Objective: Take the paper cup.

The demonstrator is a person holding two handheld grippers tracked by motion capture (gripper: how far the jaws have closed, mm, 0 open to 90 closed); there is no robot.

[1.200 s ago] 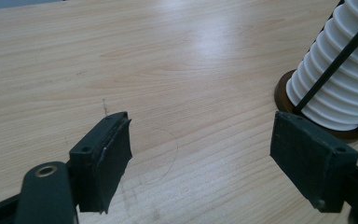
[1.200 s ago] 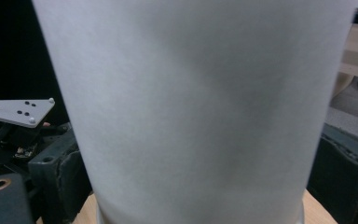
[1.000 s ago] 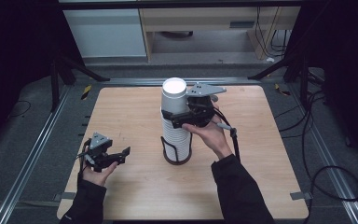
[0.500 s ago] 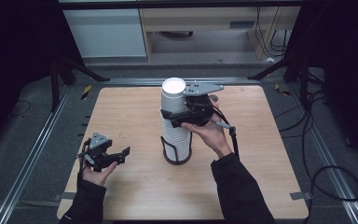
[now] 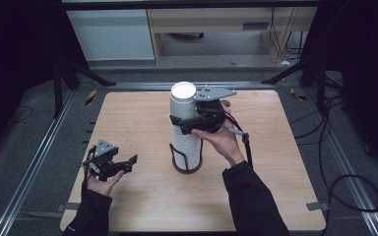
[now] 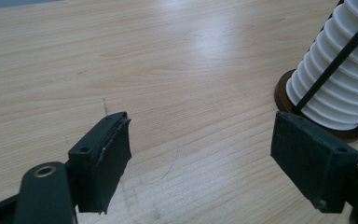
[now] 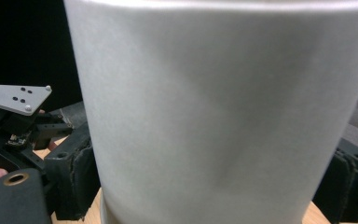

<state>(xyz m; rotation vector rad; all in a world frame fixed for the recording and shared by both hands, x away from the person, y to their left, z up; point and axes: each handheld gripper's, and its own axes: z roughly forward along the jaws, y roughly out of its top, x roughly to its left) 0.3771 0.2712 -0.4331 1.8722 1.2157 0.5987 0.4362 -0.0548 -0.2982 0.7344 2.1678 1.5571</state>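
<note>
Right hand-held gripper [image 5: 184,122] is clamped on the top paper cup [image 5: 183,101], its two black jaws pressing opposite sides of the cup wall; in the right gripper view the smooth white wall [image 7: 223,112] bows slightly between the padded jaws. Left hand-held gripper [image 5: 128,162] rests low over the counter [image 5: 128,113] at the near left, well apart from the stack, jaws parted with nothing between them; its rubber pads [image 6: 105,163] look worn and rough at the edges.

Ordered by size:
- Counter: rectangular board in pale wood-grain laminate, matt with a soft sheen.
- Stack of cups [image 5: 186,147]: white, nested, forming a ribbed column of rolled rims [image 6: 335,79], standing upright at the counter's centre. The gripped cup sits at its top.
- Holder [image 5: 187,164]: thin black wire uprights on a round dark-brown base [image 6: 286,93].
- Grey three-cornered plate [image 5: 215,92]: flat, with small holes.

No legible writing is visible.
</note>
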